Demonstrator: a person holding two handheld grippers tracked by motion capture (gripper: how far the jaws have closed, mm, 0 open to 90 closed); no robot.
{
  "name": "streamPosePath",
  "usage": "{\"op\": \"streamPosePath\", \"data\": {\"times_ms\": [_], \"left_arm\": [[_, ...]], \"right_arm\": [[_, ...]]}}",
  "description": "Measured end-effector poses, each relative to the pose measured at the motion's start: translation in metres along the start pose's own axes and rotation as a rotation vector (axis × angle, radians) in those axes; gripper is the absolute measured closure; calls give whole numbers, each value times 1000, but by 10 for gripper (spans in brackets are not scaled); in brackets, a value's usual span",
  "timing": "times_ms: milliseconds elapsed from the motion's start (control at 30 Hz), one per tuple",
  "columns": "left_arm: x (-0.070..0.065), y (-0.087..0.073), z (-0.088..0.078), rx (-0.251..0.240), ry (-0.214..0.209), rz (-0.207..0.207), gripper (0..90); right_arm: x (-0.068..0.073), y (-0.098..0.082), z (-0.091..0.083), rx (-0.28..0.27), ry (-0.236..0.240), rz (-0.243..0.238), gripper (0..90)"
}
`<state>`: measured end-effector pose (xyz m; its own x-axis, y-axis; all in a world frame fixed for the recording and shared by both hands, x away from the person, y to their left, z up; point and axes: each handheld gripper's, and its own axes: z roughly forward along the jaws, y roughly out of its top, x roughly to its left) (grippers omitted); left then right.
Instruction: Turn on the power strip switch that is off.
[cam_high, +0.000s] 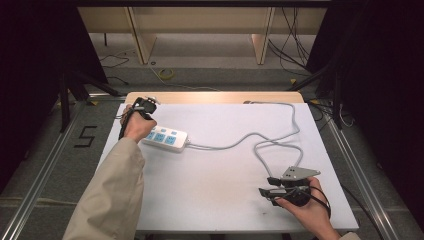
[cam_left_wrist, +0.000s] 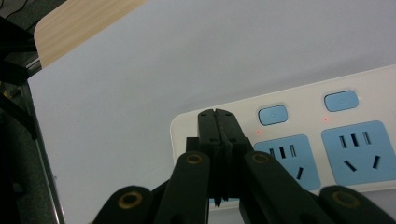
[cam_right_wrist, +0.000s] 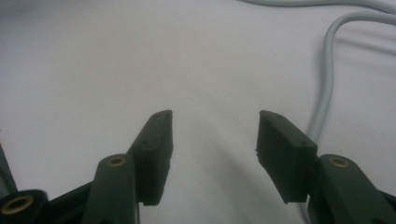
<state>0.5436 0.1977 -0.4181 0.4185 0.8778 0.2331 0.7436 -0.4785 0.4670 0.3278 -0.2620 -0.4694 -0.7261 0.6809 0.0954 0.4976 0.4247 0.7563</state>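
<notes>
A white power strip (cam_high: 165, 137) with blue sockets lies on the white table top (cam_high: 220, 175) at the left. Its grey cable (cam_high: 250, 136) runs right and loops back near the far edge. The person's left hand (cam_high: 136, 126) holds my left gripper (cam_left_wrist: 215, 116) over the strip's left end (cam_left_wrist: 196, 122). Its jaws are shut with nothing between them, tips beside a blue switch button (cam_left_wrist: 272, 115). Small red lights glow by the buttons. My right gripper (cam_high: 266, 185) rests near the front right, open and holding nothing (cam_right_wrist: 215, 140), with the cable (cam_right_wrist: 327, 84) just to its right.
A wooden strip (cam_high: 215, 97) borders the table's far edge. Metal frame rails (cam_high: 45, 160) run along both sides on the floor. Loose cables (cam_high: 295, 45) and wooden legs stand beyond the table. The cable loop (cam_high: 277, 150) lies just past the right gripper.
</notes>
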Motion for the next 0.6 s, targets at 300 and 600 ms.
{"op": "streamPosePath", "data": {"times_ms": [300, 600], "left_arm": [[0, 1, 9, -3, 7, -2, 899], [1, 1, 17, -4, 16, -6, 899]], "right_arm": [[0, 0, 0, 1, 0, -2, 468], [0, 0, 0, -2, -1, -4, 468]]}}
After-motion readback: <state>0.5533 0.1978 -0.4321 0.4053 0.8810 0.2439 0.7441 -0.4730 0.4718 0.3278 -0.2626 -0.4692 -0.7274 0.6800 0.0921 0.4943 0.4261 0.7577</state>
